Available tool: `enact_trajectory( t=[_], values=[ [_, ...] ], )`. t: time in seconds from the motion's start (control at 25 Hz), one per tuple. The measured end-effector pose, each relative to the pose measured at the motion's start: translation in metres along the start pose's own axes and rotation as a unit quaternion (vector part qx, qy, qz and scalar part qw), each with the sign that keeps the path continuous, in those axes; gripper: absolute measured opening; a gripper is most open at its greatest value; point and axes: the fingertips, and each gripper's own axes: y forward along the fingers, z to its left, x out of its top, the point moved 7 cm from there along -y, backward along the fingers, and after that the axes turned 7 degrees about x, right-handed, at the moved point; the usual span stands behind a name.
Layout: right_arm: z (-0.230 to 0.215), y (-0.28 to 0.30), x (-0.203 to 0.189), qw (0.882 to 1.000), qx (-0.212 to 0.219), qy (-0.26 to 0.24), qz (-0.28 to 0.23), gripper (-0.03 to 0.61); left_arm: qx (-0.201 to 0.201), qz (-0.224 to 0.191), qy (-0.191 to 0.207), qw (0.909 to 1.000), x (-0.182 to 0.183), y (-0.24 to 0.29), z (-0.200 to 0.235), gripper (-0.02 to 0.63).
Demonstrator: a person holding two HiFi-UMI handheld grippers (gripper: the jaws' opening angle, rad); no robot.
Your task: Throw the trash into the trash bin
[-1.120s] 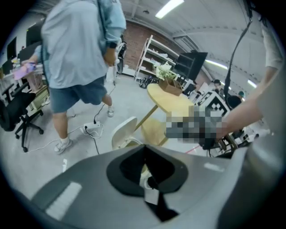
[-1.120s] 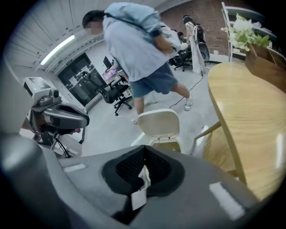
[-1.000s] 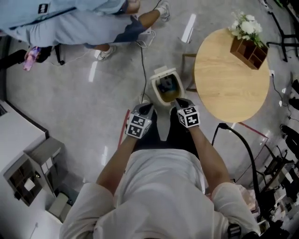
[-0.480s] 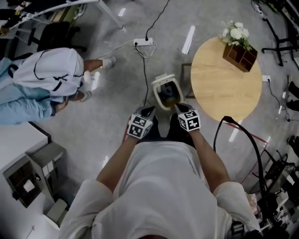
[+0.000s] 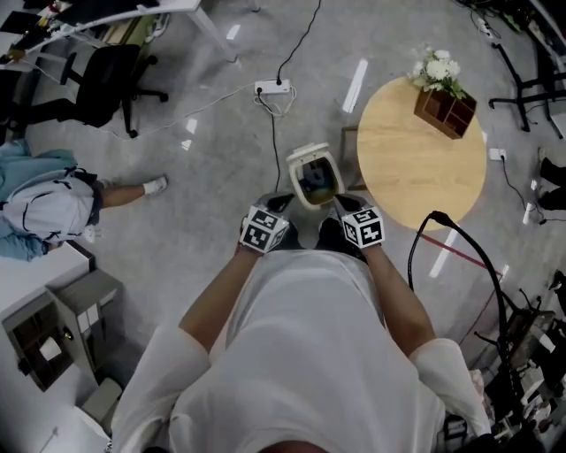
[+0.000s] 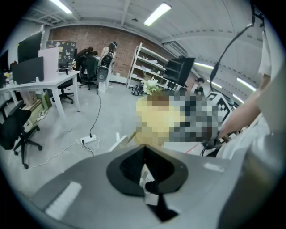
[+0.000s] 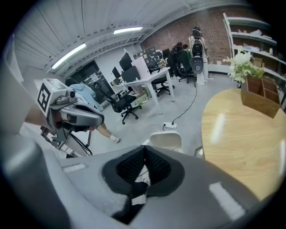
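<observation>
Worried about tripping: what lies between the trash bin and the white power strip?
In the head view, bare grey floor, with a thin black cable running from the power strip.

Cream trash bin [image 5: 305,153], pale wooden table [image 5: 416,172]

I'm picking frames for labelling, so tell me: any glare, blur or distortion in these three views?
Head view: sharp and evenly lit, with white light streaks on the floor. Left gripper view: fisheye bend, dark corners, bright ceiling lights, and a mosaic patch laid over the middle. Right gripper view: the same fisheye bend and dark corners, plus a pale sheen on the round table.
</observation>
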Motion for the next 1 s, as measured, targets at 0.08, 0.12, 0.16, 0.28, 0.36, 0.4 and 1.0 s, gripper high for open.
enact_trajectory(
  t=[0.08, 0.12, 0.16, 0.28, 0.36, 0.4, 1.0],
  values=[
    [0.000, -0.008, 0.004, 1.000, -0.002, -0.002, -0.006, 0.003, 0.002, -0.004, 0.003, 1.0000, 0.006, -0.005, 0.000, 0.003],
    [0.000, -0.011, 0.006, 1.000, -0.003, -0.003, -0.009, 0.003, 0.003, -0.006, 0.002, 1.0000, 0.008, -0.007, 0.000, 0.003],
    [0.000, -0.015, 0.007, 1.000, -0.004, -0.004, -0.011, 0.003, 0.003, -0.008, 0.002, 1.0000, 0.010, -0.010, 0.000, 0.003],
    [-0.002, -0.023, 0.012, 1.000, -0.007, -0.006, -0.018, 0.003, 0.003, -0.012, 0.001, 0.9999, 0.014, -0.014, 0.000, 0.003],
    [-0.001, -0.027, 0.015, 1.000, -0.009, -0.005, -0.021, 0.003, 0.003, -0.012, 0.003, 0.9999, 0.015, -0.016, 0.000, 0.003],
    [0.000, -0.029, 0.016, 1.000, -0.010, -0.006, -0.023, 0.003, 0.003, -0.011, 0.004, 0.9999, 0.016, -0.018, 0.000, 0.003],
    [0.012, -0.056, 0.027, 0.998, -0.018, -0.012, -0.054, 0.003, 0.001, -0.034, 0.015, 0.9993, 0.031, -0.035, 0.004, 0.003]
  ],
)
